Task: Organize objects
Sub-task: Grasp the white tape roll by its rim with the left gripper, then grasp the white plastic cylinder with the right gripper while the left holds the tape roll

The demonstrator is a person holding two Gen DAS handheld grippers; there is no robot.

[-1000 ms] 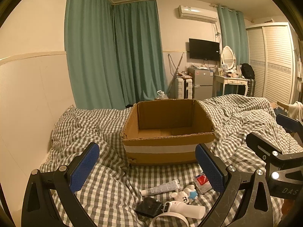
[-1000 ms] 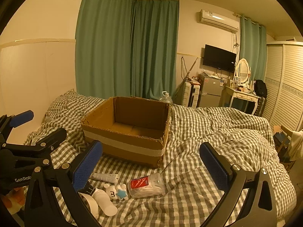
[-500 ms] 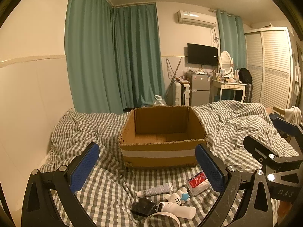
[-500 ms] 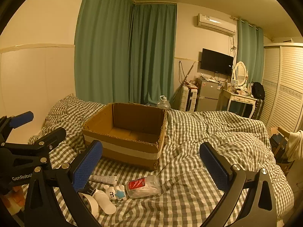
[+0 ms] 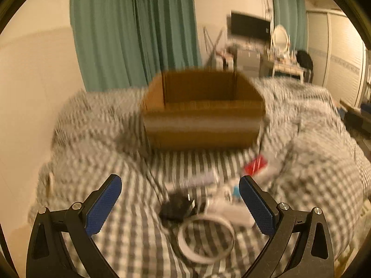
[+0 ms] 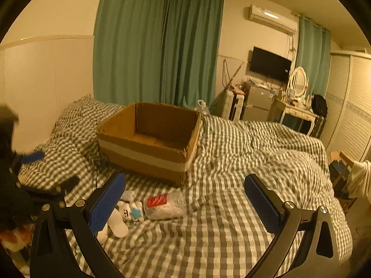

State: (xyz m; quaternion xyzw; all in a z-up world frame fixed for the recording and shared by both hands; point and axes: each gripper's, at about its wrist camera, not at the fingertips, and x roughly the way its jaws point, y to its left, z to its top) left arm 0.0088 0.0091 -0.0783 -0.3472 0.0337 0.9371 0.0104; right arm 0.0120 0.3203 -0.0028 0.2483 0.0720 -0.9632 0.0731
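An open cardboard box (image 5: 201, 113) (image 6: 150, 139) stands on the checked bed. In front of it lie small objects: a white tape ring (image 5: 205, 239), a black item (image 5: 176, 207), a white tube (image 5: 199, 180), a white bottle (image 6: 117, 222), a small white toy with a blue star (image 6: 131, 210), and a clear packet with a red label (image 6: 164, 205) (image 5: 255, 165). My left gripper (image 5: 179, 205) is open and empty, low over the black item and ring. My right gripper (image 6: 185, 205) is open and empty above the packet. The left wrist view is blurred.
The checked duvet (image 6: 255, 162) covers the bed, with a wall and green curtains (image 6: 157, 46) behind. A fridge, dressing table (image 6: 294, 113) and wardrobe stand at the far right. The left gripper's body shows at the left edge of the right wrist view (image 6: 27, 185).
My left gripper has dropped down and forward toward the small objects, blurring its view. My right gripper has moved slightly closer to the packet. Both stay open.
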